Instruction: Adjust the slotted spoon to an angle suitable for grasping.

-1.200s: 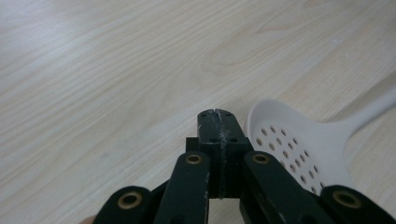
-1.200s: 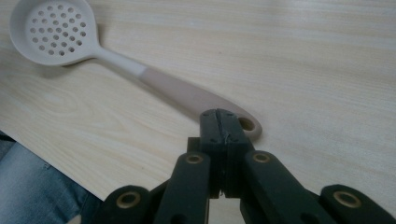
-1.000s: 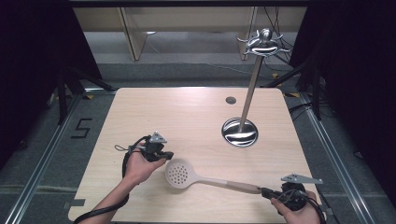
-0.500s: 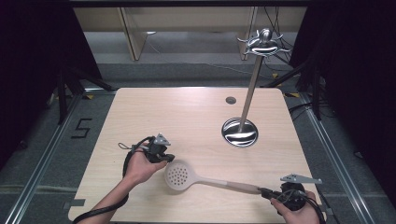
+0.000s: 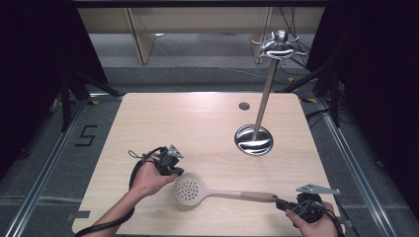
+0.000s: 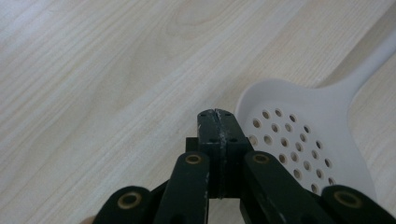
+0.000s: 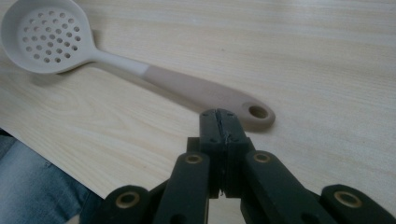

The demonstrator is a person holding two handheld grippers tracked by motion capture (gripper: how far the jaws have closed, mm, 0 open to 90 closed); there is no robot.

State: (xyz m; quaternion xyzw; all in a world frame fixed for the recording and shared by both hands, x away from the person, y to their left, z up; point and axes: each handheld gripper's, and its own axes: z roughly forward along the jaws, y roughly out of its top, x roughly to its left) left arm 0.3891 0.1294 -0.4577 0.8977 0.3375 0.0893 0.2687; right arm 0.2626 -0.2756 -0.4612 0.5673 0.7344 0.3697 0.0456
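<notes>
A pale skimmer spoon point(image 5: 190, 189) lies flat near the table's front edge, its perforated head point(image 6: 289, 144) to the left and its tan handle point(image 7: 205, 93) running right. My left gripper point(image 5: 179, 172) is shut with nothing between its jaws. Its tips point(image 6: 215, 114) sit just beside the head's left rim. My right gripper point(image 5: 280, 203) is also shut and empty. Its tips point(image 7: 219, 114) rest right at the handle's end, next to the hanging hole point(image 7: 258, 112).
A metal utensil stand rises from a round base point(image 5: 253, 139) at the right of the table point(image 5: 197, 123), with hooks at its top point(image 5: 278, 45). A small dark grommet point(image 5: 244, 105) sits near the far edge. A person's knee in jeans point(image 7: 28, 182) shows below the table edge.
My left gripper has drifted a little toward the near edge, closer to the spoon's head. The right gripper has hardly moved.
</notes>
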